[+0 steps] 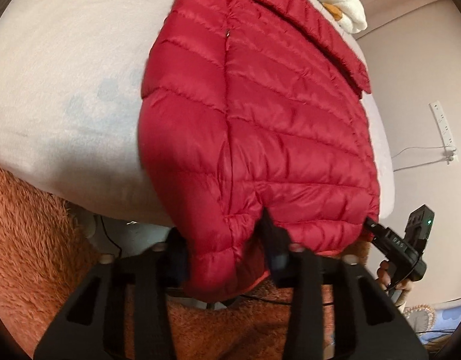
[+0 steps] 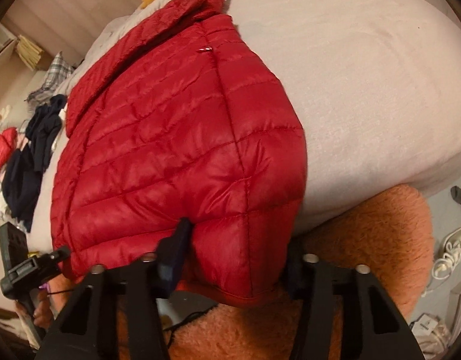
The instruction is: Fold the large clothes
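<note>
Red quilted puffer jacket [image 1: 260, 126], glossy with stitched horizontal channels, lies along the near edge of a bed [image 1: 65, 69] covered in pale, soft fleece. In the left wrist view the left gripper [image 1: 227, 240] has its jaws pinching the puffy hem; wide bare sheet spreads to the jacket's left. A fuzzy orange rug [image 1: 26, 234] sits below. In the right wrist view the right gripper [image 2: 239, 258] likewise pinches the hem's other corner, bare bed beyond.
</note>
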Motion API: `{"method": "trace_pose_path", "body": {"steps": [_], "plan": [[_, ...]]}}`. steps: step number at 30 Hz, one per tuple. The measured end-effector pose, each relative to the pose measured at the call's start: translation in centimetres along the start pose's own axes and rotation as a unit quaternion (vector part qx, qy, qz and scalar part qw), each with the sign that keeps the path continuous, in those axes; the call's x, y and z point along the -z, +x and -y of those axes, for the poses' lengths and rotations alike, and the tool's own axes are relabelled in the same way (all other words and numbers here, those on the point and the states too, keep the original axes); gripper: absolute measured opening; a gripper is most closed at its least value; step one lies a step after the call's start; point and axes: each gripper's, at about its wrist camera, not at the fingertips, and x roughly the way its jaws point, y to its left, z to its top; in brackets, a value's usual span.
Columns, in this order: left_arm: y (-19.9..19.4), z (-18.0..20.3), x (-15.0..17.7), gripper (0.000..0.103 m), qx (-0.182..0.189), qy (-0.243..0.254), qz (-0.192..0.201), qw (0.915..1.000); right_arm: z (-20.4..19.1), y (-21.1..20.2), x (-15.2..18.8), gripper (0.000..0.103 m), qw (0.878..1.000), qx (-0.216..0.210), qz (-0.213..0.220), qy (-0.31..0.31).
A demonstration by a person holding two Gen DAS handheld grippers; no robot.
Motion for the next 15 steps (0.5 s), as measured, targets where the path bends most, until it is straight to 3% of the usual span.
{"method": "trace_pose_path", "body": {"steps": [1,3,15], "plan": [[-0.2,0.1,0.0,0.022,0.008,0.0,0.003,1.0,-0.1,-0.3,0.1,0.037,1.0,-0.003,0.002,-0.003],[-1.0,0.4,0.1,0.02,0.018,0.003,0.017,0.9997,-0.2,-0.8,0.0,0.023,1.0,-0.018,0.009,-0.009],[-6.8,3.2,-0.9,0.015,0.073,0.035,0.103,0.9914,-1.9,-5.4,-1.3,0.018,0.996,-0.035,0.073,-0.028]]}}
